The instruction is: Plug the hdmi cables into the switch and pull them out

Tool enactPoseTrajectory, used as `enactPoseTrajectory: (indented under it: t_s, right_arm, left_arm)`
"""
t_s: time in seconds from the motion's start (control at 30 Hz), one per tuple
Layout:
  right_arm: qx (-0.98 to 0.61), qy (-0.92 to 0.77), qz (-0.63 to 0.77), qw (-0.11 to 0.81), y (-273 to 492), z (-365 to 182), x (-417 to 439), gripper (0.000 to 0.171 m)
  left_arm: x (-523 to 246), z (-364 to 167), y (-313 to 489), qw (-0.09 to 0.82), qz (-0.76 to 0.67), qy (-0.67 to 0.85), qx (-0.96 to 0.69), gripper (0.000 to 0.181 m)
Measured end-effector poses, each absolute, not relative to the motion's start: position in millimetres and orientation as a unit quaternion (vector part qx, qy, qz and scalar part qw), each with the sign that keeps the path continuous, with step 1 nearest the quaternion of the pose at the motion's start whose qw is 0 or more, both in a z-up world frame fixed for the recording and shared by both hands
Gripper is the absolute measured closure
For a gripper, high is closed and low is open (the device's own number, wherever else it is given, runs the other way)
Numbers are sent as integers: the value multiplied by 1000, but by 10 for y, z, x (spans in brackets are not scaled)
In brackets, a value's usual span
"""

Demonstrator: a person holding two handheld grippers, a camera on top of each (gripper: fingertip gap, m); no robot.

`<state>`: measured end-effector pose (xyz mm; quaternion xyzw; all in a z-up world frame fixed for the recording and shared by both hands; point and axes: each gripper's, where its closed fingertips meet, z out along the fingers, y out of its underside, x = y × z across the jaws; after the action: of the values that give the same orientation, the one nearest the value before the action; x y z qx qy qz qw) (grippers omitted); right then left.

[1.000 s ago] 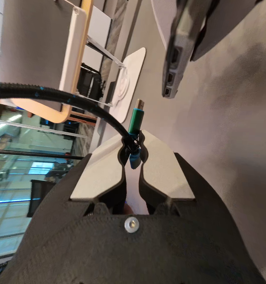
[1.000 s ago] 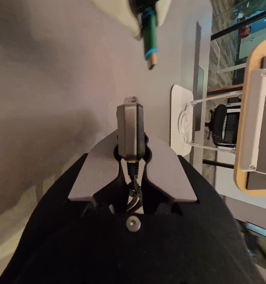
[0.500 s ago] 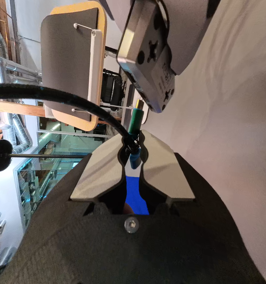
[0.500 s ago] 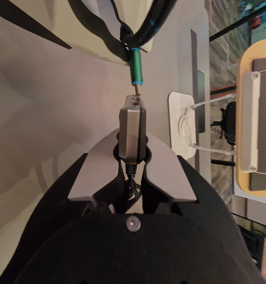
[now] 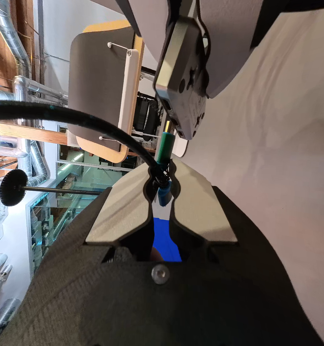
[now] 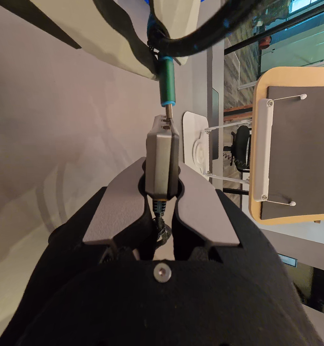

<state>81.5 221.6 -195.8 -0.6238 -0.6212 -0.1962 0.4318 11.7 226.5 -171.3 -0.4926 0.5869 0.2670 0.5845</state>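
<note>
Your left gripper (image 5: 162, 179) clamps the green-sleeved HDMI plug (image 5: 165, 148), long axis pointing forward, tip at the grey metal switch box (image 6: 160, 164) your right gripper (image 6: 161, 179) clamps; only the left view shows its screwed underside.
</note>
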Motion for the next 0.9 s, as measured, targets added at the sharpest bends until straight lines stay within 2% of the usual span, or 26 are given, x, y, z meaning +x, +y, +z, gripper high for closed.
enactPoseTrajectory:
  t_s: [0.23, 0.57, 0.9]
  right_arm:
    - [-637, -614, -171, 433, 2202, -1952, 814, 149]
    - [-620, -618, -233, 423, 2231, -1924, 840, 149]
    - [-618, -625, -240, 412, 2210, -1938, 811, 149]
  left_arm:
    - [118, -1711, 2255, 588, 279, 591, -477, 169]
    - [129, -1689, 2224, 591, 266, 589, -483, 168]
    - [99, -1739, 2250, 573, 293, 594, -483, 169]
